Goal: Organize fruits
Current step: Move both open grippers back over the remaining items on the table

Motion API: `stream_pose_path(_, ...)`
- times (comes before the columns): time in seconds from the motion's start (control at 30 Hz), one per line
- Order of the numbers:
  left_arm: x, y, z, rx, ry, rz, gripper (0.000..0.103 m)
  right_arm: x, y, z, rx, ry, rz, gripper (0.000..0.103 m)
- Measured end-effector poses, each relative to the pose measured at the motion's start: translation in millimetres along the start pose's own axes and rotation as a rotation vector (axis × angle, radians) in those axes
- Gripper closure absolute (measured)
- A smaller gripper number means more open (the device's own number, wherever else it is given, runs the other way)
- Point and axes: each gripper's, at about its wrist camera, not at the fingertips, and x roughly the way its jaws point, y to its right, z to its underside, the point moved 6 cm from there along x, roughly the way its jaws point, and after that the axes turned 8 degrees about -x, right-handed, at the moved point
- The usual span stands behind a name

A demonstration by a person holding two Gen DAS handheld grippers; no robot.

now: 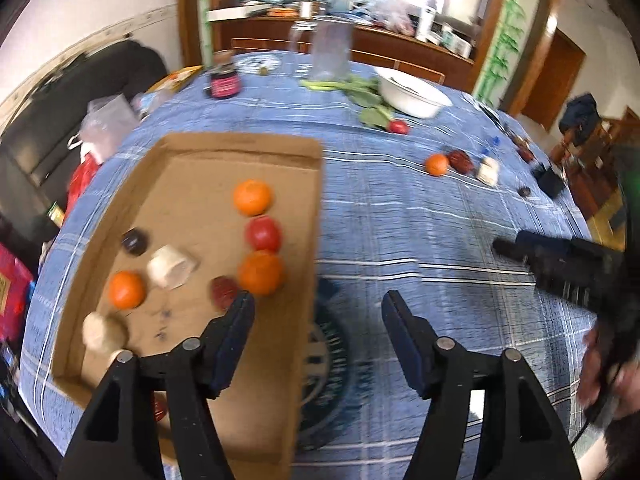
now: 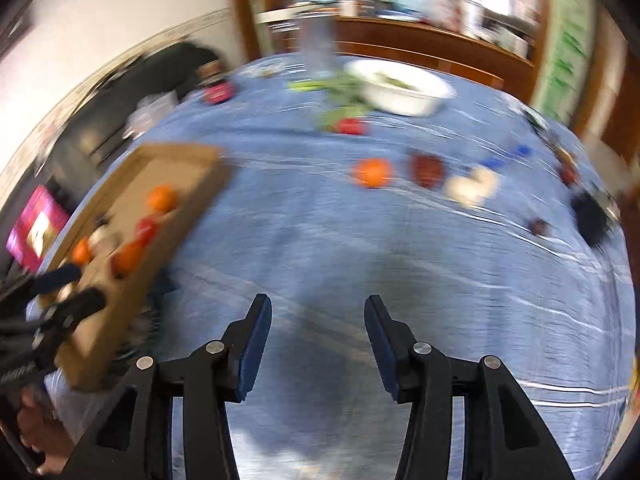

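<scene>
I am looking down along both tools at a round table under a blue plaid tablecloth. My left gripper hangs with its jaws apart and nothing between them, over the right edge of a shallow brown cardboard tray. Inside the tray lie a round orange tangerine, a red tomato-like fruit just below it, a second orange tangerine touching that, a third further left, a small dark plum-like fruit, a dark red wrinkled fruit and two pale lumps I cannot identify. My right gripper is also open and empty, over bare cloth; its view is smeared by motion. Still loose on the table, well beyond it, sit a lone orange tangerine, a dark red fruit just beside it, a pale cream lump and a small dark fruit near the right edge. I judge the next step is fetching one of these. To do it well I would let the right tool steady first, centre the tangerine between the pads, come down from above, and close gently so it does not roll toward its neighbour.
</scene>
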Motion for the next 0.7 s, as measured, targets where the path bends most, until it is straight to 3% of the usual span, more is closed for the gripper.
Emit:
stream_pose_path(0.17,19.1,31.7,-9.5,0.057,-0.028,0.013,0.036,7.5,89.7,-14.6,0.149,0.013,0.073,0.051)
stream_pose_path(0.27,35.1,45.0,-19.3,0.077,-0.047,0.002,0.035,21.2,118.0,-27.7,0.203,0.02,0.072,0.051)
stream_pose_path(0.5,73.5,73.7,-51.0,0.103,-0.067,-0.016,0.036,76.3,124.1,-49.8,0.208,-0.015,0.085,0.051)
stream_pose_path(0.67,103.3,99.2,-73.9,0.119,-0.08,-0.011,0.036,92.1,132.0,-54.6,0.229,-0.004,0.097,0.051)
stream_pose_path(0.7,111.5,106.6,-79.3,0.12,-0.079,-0.005,0.036,94.0,133.2,-56.4,0.231,-0.002,0.097,0.06)
